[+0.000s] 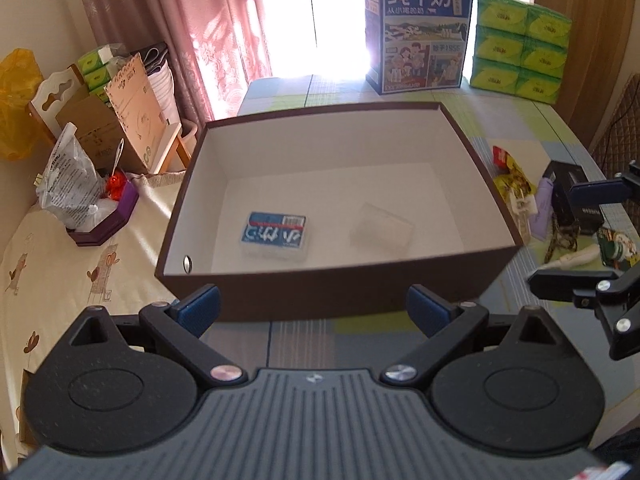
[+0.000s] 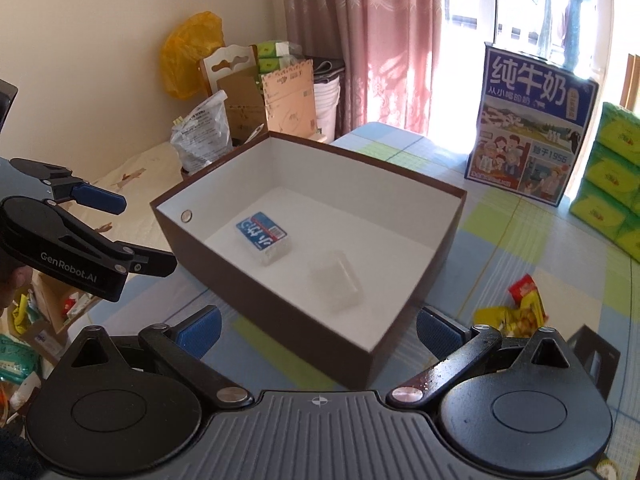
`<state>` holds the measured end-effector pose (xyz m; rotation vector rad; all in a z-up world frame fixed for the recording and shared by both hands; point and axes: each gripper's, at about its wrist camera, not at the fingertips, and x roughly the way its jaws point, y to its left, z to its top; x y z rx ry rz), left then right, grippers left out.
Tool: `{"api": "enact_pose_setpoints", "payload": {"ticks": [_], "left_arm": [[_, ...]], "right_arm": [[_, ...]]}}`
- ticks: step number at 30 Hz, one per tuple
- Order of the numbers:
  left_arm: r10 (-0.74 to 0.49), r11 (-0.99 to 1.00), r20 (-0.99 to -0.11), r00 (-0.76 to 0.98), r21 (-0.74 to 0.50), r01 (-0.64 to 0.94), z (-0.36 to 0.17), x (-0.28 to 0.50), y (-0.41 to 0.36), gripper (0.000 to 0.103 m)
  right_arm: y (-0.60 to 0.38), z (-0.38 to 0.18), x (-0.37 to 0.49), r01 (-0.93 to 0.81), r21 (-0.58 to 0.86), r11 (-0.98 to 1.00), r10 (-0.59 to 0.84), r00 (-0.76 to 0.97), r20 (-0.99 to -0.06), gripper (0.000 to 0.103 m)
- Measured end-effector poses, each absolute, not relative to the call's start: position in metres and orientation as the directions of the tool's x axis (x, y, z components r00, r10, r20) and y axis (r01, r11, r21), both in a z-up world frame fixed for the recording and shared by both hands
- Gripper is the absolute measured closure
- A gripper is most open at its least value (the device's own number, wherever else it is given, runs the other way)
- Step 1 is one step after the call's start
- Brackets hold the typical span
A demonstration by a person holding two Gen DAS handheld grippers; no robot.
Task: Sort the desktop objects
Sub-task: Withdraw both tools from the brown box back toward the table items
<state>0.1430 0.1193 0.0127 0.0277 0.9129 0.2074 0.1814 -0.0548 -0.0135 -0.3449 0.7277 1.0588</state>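
A brown box [image 1: 320,300] with a white inside sits on the checked tablecloth; its near wall shows too in the right wrist view [image 2: 280,332]. Inside lie a blue-labelled clear case [image 1: 276,234] [image 2: 262,236] and a frosted clear case [image 1: 380,228] [image 2: 336,280]. My left gripper [image 1: 314,310] is open and empty just before the box's near wall. My right gripper [image 2: 318,330] is open and empty at the box's near corner. Right of the box lie a yellow-red snack packet [image 1: 512,176] [image 2: 516,308], a black box [image 1: 572,196], a lilac item [image 1: 542,208] and a white tube [image 1: 576,258].
A blue milk carton [image 1: 420,32] [image 2: 528,132] and stacked green tissue packs [image 1: 520,48] [image 2: 612,176] stand at the table's far edge. Left of the table is a cream-covered surface with a plastic bag [image 1: 72,184], a purple tray [image 1: 108,220] and cardboard boxes [image 1: 120,120].
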Motion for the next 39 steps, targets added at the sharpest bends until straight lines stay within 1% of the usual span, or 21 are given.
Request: {"api": "enact_pose_setpoints", "payload": {"ticks": [12, 20, 29, 39], "left_arm": [[0.144, 0.988, -0.803, 0.579, 0.083, -0.131, 0.002, 0.123, 0.075, 0.005], [0.099, 0.994, -0.823, 0.560, 0.061, -0.086, -0.012, 0.125, 0.042, 0.005], [0.010, 0.999, -0.821, 0.570, 0.026, 0.020, -0.025, 0.137, -0.009, 0.006], [-0.079, 0.992, -0.818, 0.570, -0.006, 0.129, -0.043, 0.158, -0.065, 0.007]], "right_arm": [[-0.107, -0.024, 0.169, -0.863, 0.108, 0.493, 0.637, 0.274, -0.721, 0.002], [-0.148, -0.032, 0.175, -0.823, 0.116, 0.557, 0.594, 0.296, -0.748, 0.002], [-0.204, -0.043, 0.186, -0.753, 0.087, 0.652, 0.513, 0.354, -0.782, 0.002], [-0.259, -0.054, 0.202, -0.679, 0.085, 0.729, 0.458, 0.392, -0.798, 0.002]]}}
